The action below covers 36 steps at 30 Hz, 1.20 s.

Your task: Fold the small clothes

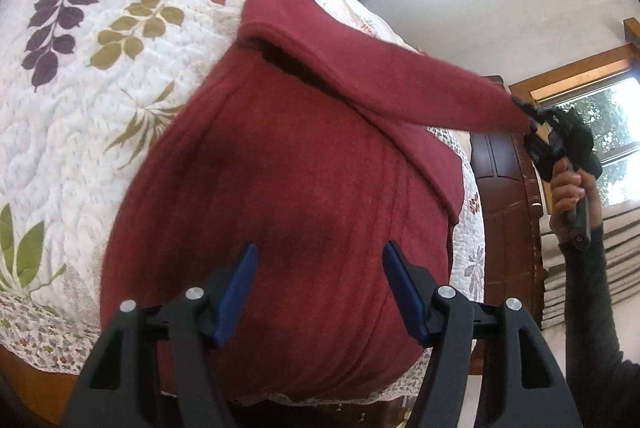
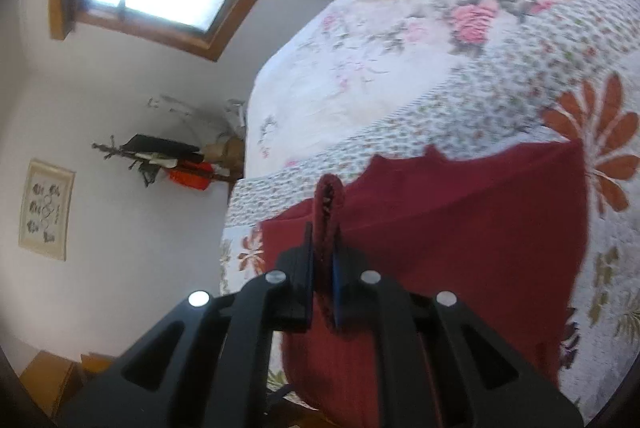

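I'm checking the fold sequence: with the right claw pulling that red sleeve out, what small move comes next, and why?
Probably carry the right claw inward, laying the sleeve across the red garment: it is shut on the cuff, stretched off the quilt, while the left claw hangs open.

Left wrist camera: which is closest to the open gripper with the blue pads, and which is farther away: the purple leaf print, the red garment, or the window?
From the left gripper, nearest first:
1. Red garment, directly under and ahead of the open fingers.
2. Purple leaf print, up and to the left on the quilt.
3. Window, far right, beyond the bed.
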{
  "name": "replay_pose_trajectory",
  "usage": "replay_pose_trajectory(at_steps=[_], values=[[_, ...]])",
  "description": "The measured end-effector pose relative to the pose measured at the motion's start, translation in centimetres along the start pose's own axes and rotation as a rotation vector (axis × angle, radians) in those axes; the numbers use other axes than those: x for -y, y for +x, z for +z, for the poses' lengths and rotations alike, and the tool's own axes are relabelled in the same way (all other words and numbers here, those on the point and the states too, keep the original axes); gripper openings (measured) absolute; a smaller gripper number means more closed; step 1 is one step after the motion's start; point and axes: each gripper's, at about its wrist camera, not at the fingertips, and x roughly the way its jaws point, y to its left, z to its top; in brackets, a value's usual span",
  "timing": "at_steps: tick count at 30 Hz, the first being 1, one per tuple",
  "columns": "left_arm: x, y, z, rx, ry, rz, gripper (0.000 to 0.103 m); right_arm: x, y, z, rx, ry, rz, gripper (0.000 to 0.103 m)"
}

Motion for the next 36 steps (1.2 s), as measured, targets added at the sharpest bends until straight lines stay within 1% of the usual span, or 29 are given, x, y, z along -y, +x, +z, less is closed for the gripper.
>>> replay_pose_trajectory(at_steps=[5, 14, 17, 22, 25, 27, 29, 31, 32, 33, 34, 35, 36], values=[[0.6, 0.9, -0.3, -0.021, 0.01, -0.004, 0.065, 3.9, -0.5, -0.5, 0.006, 0.057, -0.03, 0.006], [0.5, 1.6, -0.2, -0.036, 0.005, -0.005, 0.065, 10.5, -0.9, -1.3, 0.024, 0.162, -0.077, 0.006], [0.2, 1.6, -0.2, -0.044, 0.001, -0.004, 0.066, 11.9, -0.5, -1.9, 0.007, 0.173, -0.101, 0.006], [0.4, 1.9, -0.3, -0.056, 0.01, -0.004, 0.066, 13.8, -0.5, -2.3, 0.014, 0.208, -0.118, 0.006], [0.6, 2.0, 0.0, -0.061, 0.014, -0.004, 0.065, 14.6, -0.5, -2.5, 0.018, 0.212, -0.143, 0.006], [0.6, 2.0, 0.1, -0.062, 0.012, -0.004, 0.065, 15.0, -0.6, -2.6, 0.024, 0.202, -0.174, 0.006], [0.5, 2.1, 0.2, -0.065, 0.009, -0.005, 0.066, 15.0, -0.2, -3.0, 0.004, 0.168, -0.196, 0.006], [0.5, 2.2, 0.3, -0.073, 0.008, -0.004, 0.066, 15.5, 0.2, -3.3, -0.03, 0.176, -0.2, 0.02], [0.5, 2.3, 0.3, -0.077, 0.008, -0.004, 0.066, 16.0, -0.1, -3.4, -0.027, 0.196, -0.199, 0.031], [0.5, 2.3, 0.3, -0.079, 0.009, -0.004, 0.066, 16.7, -1.1, -3.5, 0.014, 0.224, -0.197, 0.031], [0.5, 2.3, 0.3, -0.08, 0.011, -0.004, 0.066, 17.1, -1.8, -3.7, 0.035, 0.243, -0.189, 0.031], [0.6, 2.3, 0.3, -0.078, 0.012, -0.005, 0.066, 17.5, -2.4, -3.9, 0.047, 0.263, -0.176, 0.031], [0.6, 2.2, 0.3, -0.076, 0.012, -0.004, 0.066, 17.7, -2.9, -4.1, 0.053, 0.269, -0.172, 0.029]])
